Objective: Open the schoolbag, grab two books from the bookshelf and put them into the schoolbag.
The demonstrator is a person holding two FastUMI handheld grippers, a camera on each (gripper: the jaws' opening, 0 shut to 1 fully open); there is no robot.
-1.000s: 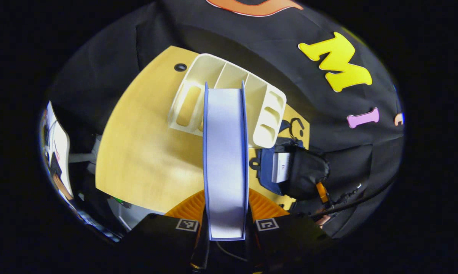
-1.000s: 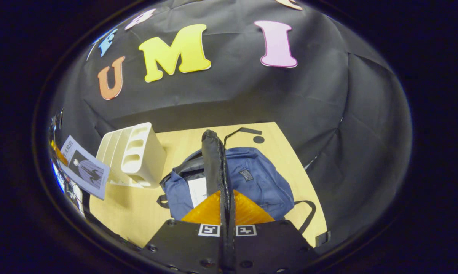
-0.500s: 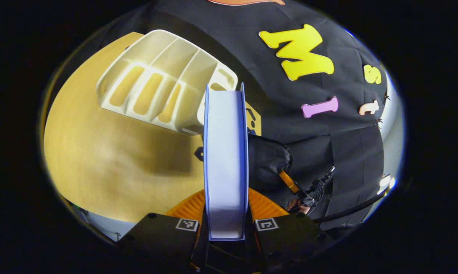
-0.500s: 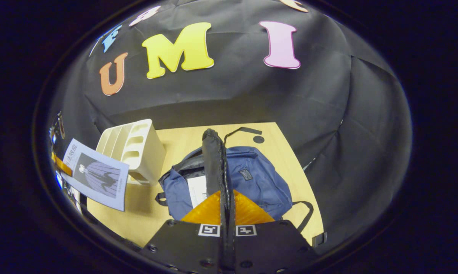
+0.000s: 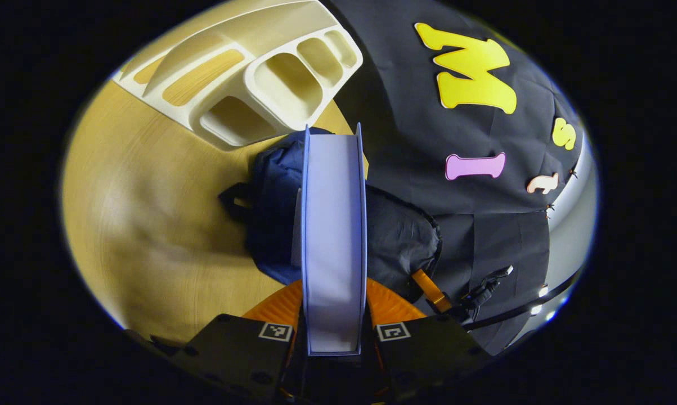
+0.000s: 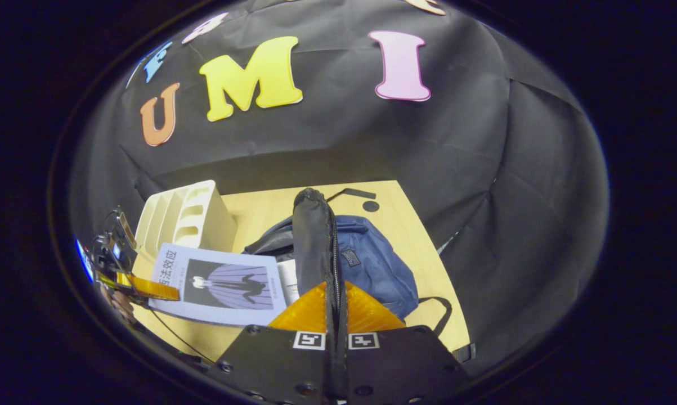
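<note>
Left gripper view: left gripper [image 5: 333, 315] is clamping a book [image 5: 332, 236] above the schoolbag [image 5: 270, 208]; right gripper [image 6: 336, 315] is pinching the bag's flap [image 6: 314, 242].

Both views look down, sharing schoolbag [image 5: 270, 197] and bookshelf [image 6: 186, 216]

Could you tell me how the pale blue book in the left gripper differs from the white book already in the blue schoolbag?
The pale blue book is held in the air by the left gripper, while the white book sits inside the blue schoolbag. The blue book shows an illustrated cover; the white one shows just a plain strip. Both are at the bag's opening, which the right gripper holds up.
</note>
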